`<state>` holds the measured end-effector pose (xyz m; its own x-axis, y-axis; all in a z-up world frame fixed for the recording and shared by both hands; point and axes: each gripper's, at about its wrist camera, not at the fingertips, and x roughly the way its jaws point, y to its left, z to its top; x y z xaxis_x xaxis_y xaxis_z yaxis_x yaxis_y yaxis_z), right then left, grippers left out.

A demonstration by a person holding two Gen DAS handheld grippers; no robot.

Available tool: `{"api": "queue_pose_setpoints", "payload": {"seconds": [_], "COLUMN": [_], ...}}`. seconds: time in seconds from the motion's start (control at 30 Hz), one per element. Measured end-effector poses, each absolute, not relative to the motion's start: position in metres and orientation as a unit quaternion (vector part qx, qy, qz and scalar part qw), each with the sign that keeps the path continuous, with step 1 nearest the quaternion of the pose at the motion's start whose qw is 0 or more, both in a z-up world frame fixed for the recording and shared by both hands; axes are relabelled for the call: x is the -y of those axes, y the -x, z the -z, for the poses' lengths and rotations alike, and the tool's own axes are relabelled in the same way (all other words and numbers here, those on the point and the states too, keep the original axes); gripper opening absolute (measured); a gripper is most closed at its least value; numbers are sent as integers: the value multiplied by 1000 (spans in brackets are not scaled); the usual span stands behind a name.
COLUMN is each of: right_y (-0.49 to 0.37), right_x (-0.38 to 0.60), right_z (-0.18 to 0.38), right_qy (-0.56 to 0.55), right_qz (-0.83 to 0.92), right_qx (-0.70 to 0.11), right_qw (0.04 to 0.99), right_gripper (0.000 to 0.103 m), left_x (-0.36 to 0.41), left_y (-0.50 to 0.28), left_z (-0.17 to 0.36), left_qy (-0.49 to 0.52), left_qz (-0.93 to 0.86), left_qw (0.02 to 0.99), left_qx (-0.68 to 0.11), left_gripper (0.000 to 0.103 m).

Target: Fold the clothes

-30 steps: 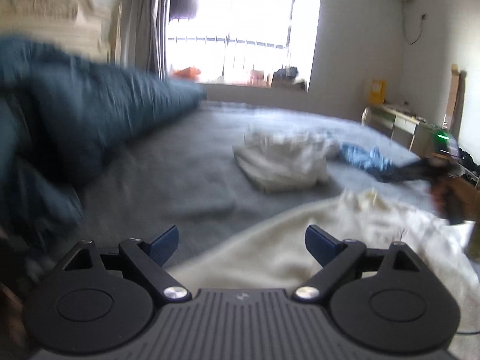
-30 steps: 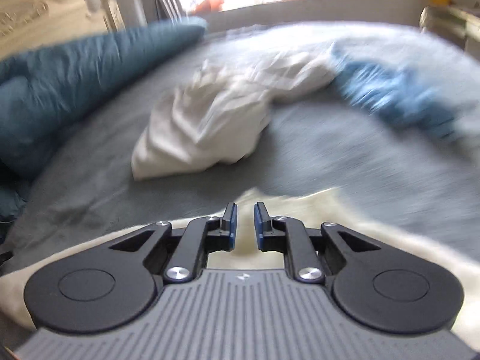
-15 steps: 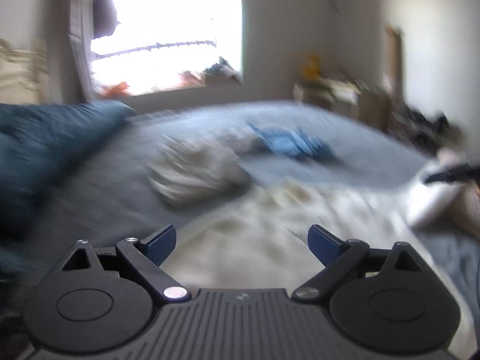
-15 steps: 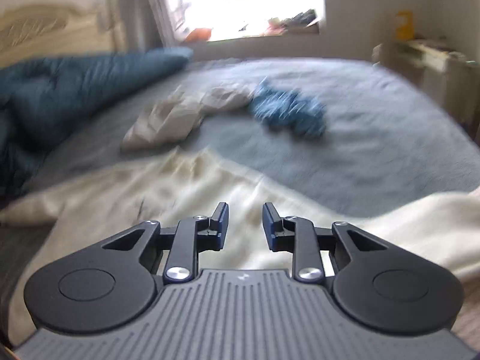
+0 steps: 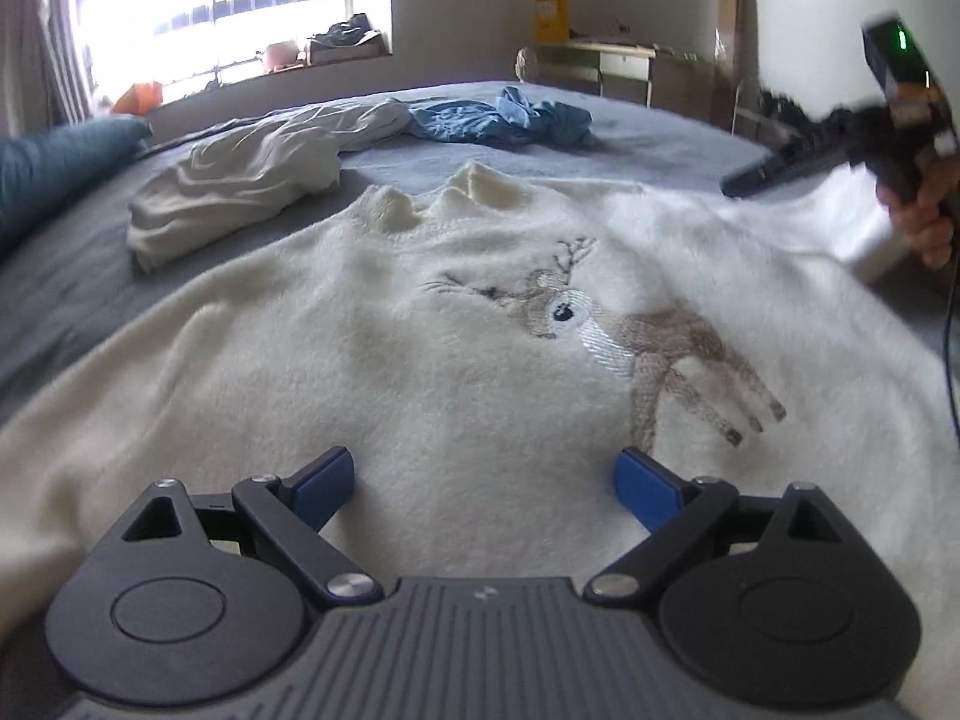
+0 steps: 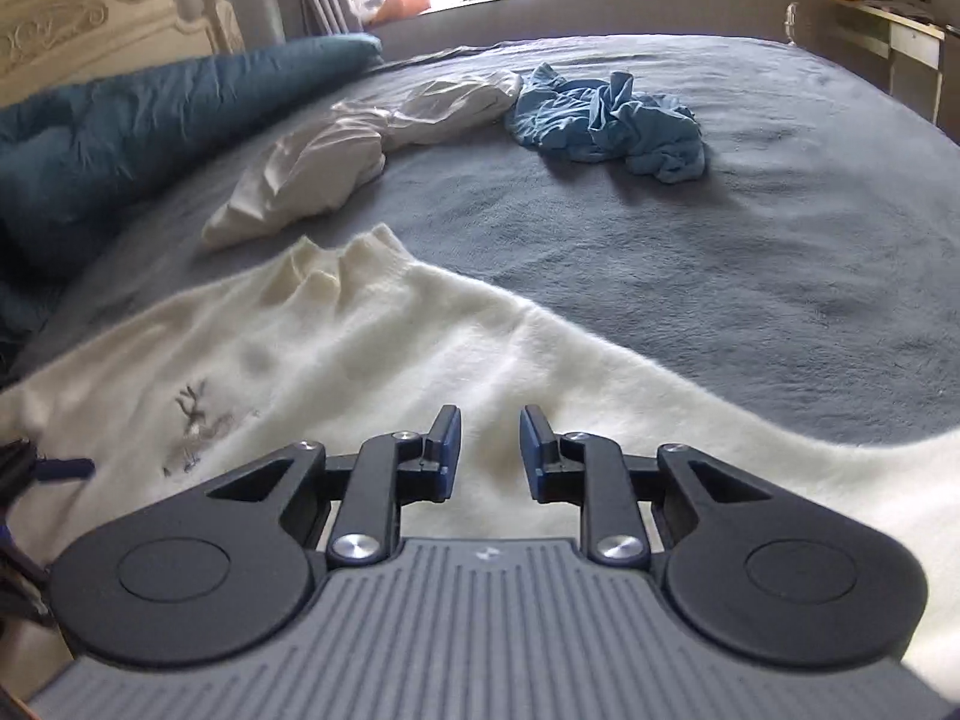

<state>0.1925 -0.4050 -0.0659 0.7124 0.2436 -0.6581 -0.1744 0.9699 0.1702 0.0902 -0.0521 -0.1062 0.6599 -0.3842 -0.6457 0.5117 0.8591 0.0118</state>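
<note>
A cream deer sweater [image 5: 480, 324] is spread flat at the bed's [image 6: 750, 252] near edge. The left claw [image 5: 486, 480] is held wide apart above it; the right claw [image 6: 491, 447] is closing, nothing pinched.

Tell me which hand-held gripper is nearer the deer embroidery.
Left. The left hand-held gripper hovers just below the deer embroidery; the right hand-held gripper sits off beside it, over plain fleece.

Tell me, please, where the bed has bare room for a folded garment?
Free: the grey bed cover right of the blue garment and beyond the cream sweater. Crowded: the left side, where the white garment lies beside the teal duvet.
</note>
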Motion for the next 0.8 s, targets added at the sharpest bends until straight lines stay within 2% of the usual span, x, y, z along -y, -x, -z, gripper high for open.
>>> {"api": "queue_pose_setpoints", "payload": {"seconds": [0.13,0.27,0.3,0.4,0.5,0.6,0.67,0.73,0.77,0.8], "right_y": [-211,-226,-225,-205,-192,-190,-202,-216,-220,-224], "right_x": [417,444,451,440,388,349,364,399,414,428], "right_z": [97,87,82,54,47,74,91,90,88,87], "right_qy": [56,121,104,40,32,73,72,-3,-31,-58], "right_qz": [-56,101,101,30,-105,-167,-152,-97,-78,-59], "right_qx": [-419,-412,-412,-372,-365,-410,-415,-410,-409,-408], "right_qw": [904,898,900,927,925,894,894,907,909,909], "right_gripper": [17,18,17,18,17,16,21,12,0,0], "left_x": [48,49,50,50,50,50,49,48,48,48], "left_y": [-87,-87,-90,-90,-90,-88,-88,-89,-89,-89], "left_z": [107,104,104,106,107,107,108,108,108,108], "left_qy": [-89,-91,-91,-90,-86,-86,-84,-82,-81,-80], "left_qz": [248,249,250,252,251,249,250,251,251,252], "left_qw": [908,908,907,908,909,911,911,911,911,911], "left_qx": [-325,-325,-326,-324,-321,-318,-317,-318,-318,-318], "left_gripper": [96,96,96,97,98,98,98,98,98,98]}}
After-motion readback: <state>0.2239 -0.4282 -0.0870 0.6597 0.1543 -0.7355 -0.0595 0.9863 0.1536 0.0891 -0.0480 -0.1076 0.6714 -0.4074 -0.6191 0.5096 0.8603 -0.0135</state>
